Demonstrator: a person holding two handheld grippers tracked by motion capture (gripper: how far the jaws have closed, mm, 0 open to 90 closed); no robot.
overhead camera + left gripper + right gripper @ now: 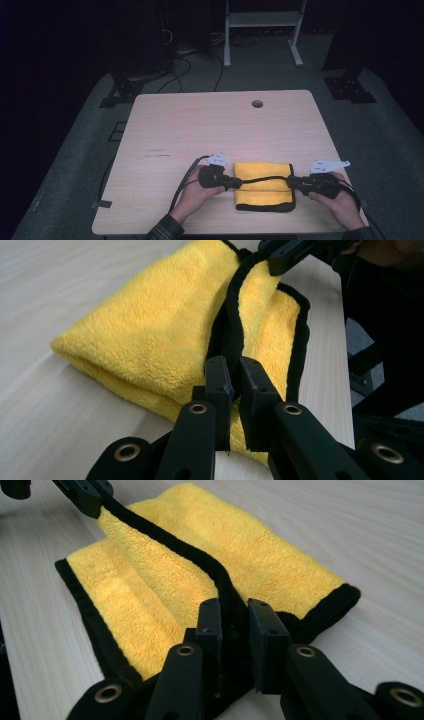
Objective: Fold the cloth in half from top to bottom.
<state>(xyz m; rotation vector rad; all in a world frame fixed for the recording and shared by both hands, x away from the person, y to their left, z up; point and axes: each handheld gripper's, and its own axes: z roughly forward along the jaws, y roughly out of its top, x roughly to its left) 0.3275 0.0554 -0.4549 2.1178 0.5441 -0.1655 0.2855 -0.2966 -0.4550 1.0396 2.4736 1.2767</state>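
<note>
A folded yellow fleece cloth with black trim (263, 192) lies on the pale wooden counter (210, 125), near its front edge. The left gripper (234, 182) and the right gripper (291, 183) each have jaws clenched on the cloth's black border, lifting that edge between them.

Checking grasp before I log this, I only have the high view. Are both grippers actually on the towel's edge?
Observer: Yes. The left gripper pinches the black trim of the towel between its jaws.
Operator: Right one?
Observer: The right gripper has the same trim between its jaws, near the towel's corner.
Operator: Edge flat or lifted?
Observer: Lifted. In both gripper views the held trim rises off the folded layers beneath, which lie on the table.
</note>
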